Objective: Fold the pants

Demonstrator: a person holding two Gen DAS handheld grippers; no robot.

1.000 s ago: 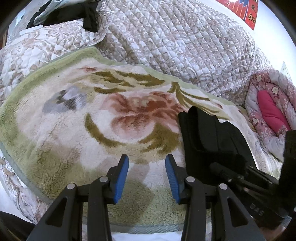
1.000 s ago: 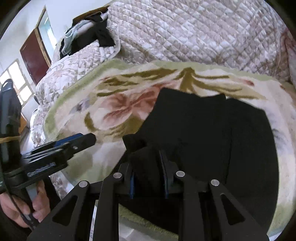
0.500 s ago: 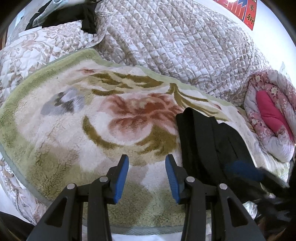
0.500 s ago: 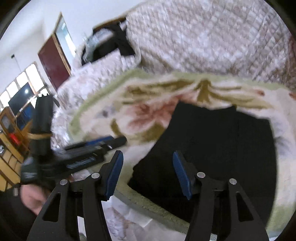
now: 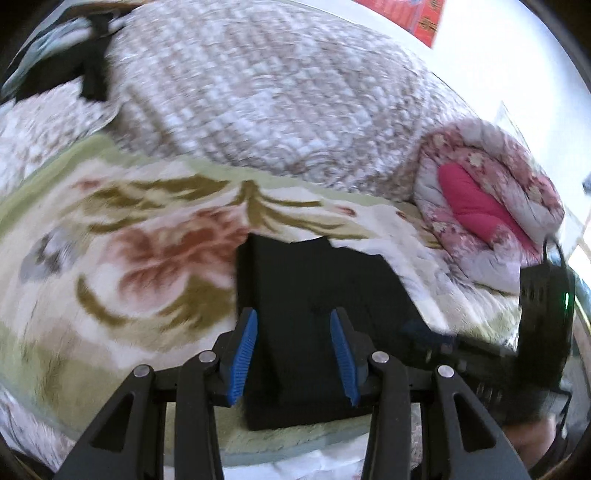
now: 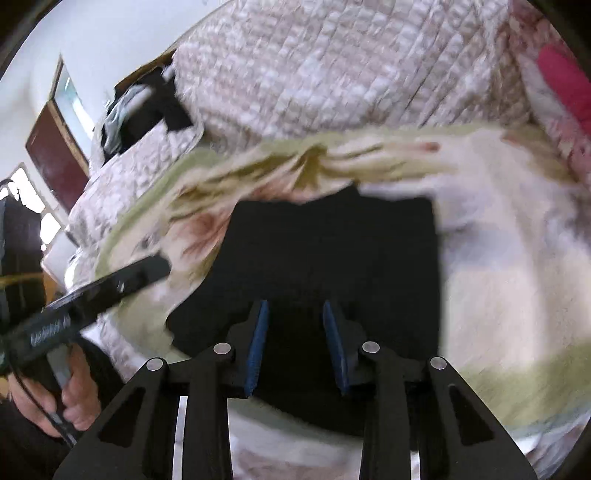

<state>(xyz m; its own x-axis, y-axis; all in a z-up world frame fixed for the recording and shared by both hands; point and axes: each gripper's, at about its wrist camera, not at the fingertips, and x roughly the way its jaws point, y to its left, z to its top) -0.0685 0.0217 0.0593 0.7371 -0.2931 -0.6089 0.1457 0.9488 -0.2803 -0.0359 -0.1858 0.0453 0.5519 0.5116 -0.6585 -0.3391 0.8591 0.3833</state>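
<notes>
Black folded pants (image 5: pixel 314 295) lie on the floral blanket (image 5: pixel 129 251) beneath the left gripper (image 5: pixel 293 352) and right gripper (image 6: pixel 295 341), both jaws apart and empty; gripper lettering is blurred, unreadable.

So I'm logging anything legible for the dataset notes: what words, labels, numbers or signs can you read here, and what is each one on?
Nothing can be read with certainty.
White lettering on the side of the left gripper, seen from the right wrist view: too blurred to read.
Yellow characters on the red poster on the wall: cut off and too blurred to read.
No text shows on the black pants or the floral blanket.
</notes>
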